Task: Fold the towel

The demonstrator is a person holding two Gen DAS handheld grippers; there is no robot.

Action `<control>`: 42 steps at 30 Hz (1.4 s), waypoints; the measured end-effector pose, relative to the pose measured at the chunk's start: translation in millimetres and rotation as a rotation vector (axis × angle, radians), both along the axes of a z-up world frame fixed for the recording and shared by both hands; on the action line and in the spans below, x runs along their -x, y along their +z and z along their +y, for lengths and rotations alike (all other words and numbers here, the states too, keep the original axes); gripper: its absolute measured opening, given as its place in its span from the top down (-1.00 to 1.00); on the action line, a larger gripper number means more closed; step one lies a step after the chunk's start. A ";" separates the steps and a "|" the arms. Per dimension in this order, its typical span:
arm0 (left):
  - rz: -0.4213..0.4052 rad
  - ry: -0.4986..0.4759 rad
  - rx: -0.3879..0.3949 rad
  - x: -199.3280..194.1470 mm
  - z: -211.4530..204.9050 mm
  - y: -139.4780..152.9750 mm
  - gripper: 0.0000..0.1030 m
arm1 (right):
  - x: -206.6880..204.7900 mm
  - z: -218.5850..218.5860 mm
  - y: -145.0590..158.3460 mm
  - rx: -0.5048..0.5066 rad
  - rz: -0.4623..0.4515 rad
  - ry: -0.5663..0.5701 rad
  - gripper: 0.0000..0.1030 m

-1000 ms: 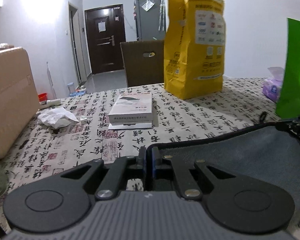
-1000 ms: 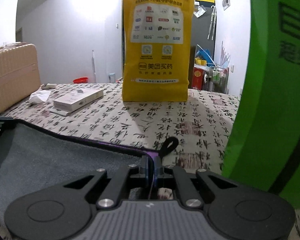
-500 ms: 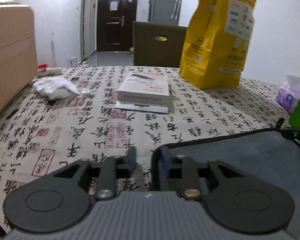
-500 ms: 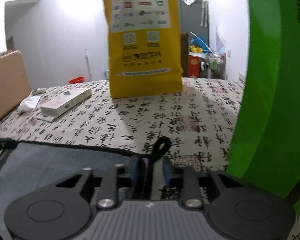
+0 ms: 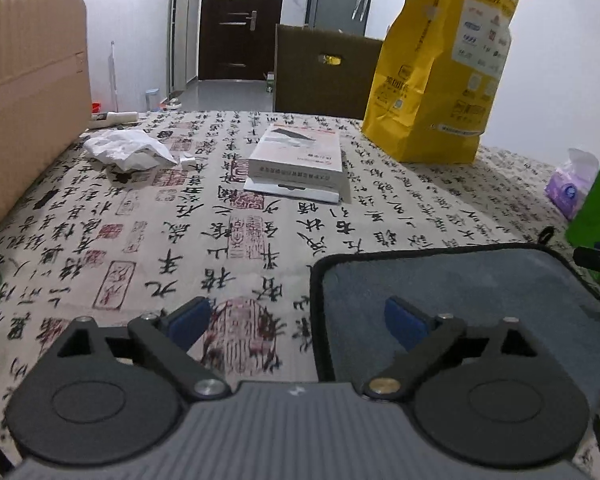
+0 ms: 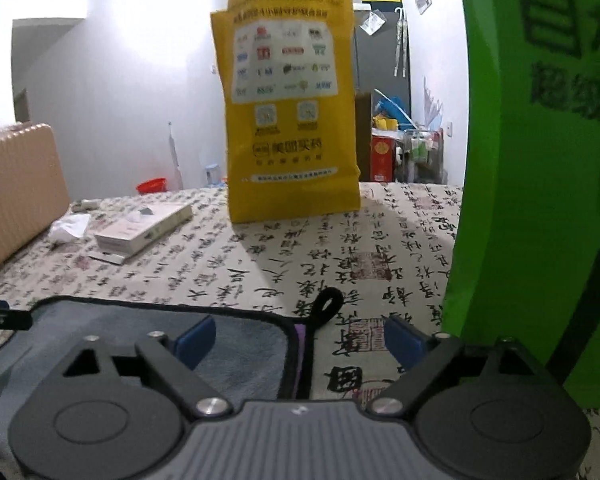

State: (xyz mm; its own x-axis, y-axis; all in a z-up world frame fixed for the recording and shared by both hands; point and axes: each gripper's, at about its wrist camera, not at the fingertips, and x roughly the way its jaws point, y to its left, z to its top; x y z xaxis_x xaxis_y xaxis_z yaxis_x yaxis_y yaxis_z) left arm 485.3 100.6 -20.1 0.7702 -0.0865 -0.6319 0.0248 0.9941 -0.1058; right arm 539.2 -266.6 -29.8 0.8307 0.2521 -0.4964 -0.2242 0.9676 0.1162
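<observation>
Jaws on both tools stand wide apart and hold nothing: the left gripper (image 5: 298,322) straddles the towel's far left corner, one blue pad (image 5: 404,320) over the grey pile and the other over bare cloth, while the right gripper (image 6: 298,338) straddles the far right corner, where a black hanging loop (image 6: 327,304) pokes out past the hem. The towel (image 5: 480,288) lies flat on the calligraphy-print tablecloth (image 5: 204,248), grey with a black bound edge, apparently already doubled, since a strip of purple shows just under the hem in the right view; whether the layers sit square I cannot tell, because the near part is hidden behind the tool bodies. The step in hand reads as letting go after laying an edge down, so the sensible thing is to lift each tool straight up and back, pads clear of the pile, so nothing drags the top layer askew. Watch the loop, which lies between the right pads and could snag on a finger. The green bag (image 6: 540,160) stands very close on the right, so withdraw towards the body, not sideways. For the next fold, take the corners of one short side, pinch both layers together at the hem, and carry them across evenly. The white box (image 5: 298,156) and yellow bag (image 5: 440,80) sit well beyond the towel.
</observation>
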 end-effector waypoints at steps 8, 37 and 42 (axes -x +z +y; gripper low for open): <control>-0.047 0.026 0.027 45.3 2.5 16.2 -1.00 | 40.1 -0.2 8.7 -0.030 -0.008 0.034 -0.92; -0.180 -0.005 -0.017 183.8 -26.9 50.7 -1.00 | 179.8 0.7 33.0 -0.094 -0.050 0.034 -1.00; -0.187 -0.001 -0.008 207.5 -29.3 49.5 -1.00 | 202.3 4.6 36.6 -0.085 -0.064 0.043 -1.00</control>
